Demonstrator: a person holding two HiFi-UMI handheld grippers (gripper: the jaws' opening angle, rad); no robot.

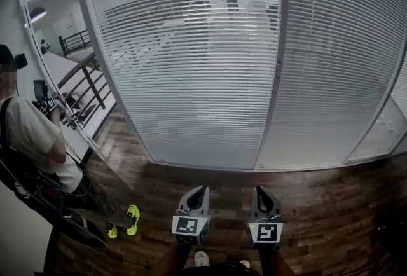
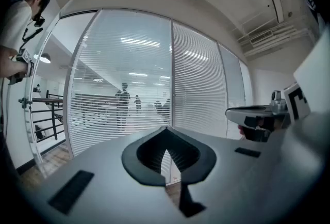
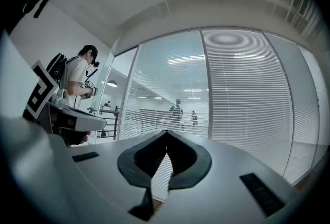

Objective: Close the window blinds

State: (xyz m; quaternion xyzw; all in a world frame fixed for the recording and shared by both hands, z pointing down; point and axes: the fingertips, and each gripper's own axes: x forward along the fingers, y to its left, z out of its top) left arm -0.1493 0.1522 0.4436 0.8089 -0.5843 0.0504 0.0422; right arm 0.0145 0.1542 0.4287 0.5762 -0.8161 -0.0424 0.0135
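White horizontal-slat window blinds (image 1: 191, 77) are hung behind the glass wall panels straight ahead, above a dark wooden plank floor (image 1: 331, 205). On the wide left panel the slats are tilted open, so that dim standing figures and ceiling lights are seen through them. On the panel to the right (image 1: 337, 65) the slats are seen as a denser, more opaque white sheet. The panels are divided by a pale upright frame post (image 1: 277, 65).

The left hand-held gripper (image 1: 200, 192), grey with a square-marker cube at its rear, is held low in the head view, aimed toward the blinds and well apart from them. In the left gripper view its jaws (image 2: 166, 130) are seen clenched, tips met, with only a narrow hollow between the dark ribbed pads (image 2: 180, 153) and no object in it. The right hand-held gripper (image 1: 261, 192) is held just beside it, roughly parallel and also short of the glass. Its jaws (image 3: 166, 132) are likewise clenched on nothing, with the blinds visible beyond them.

At the left a person in a white T-shirt (image 1: 32, 135) with a dark backpack is standing beside an open glass door, and a small device is held in that person's hands. Yellow-green shoes (image 1: 131, 217) are seen on the floor there, and a black metal railing (image 1: 89, 84) is visible through the doorway.
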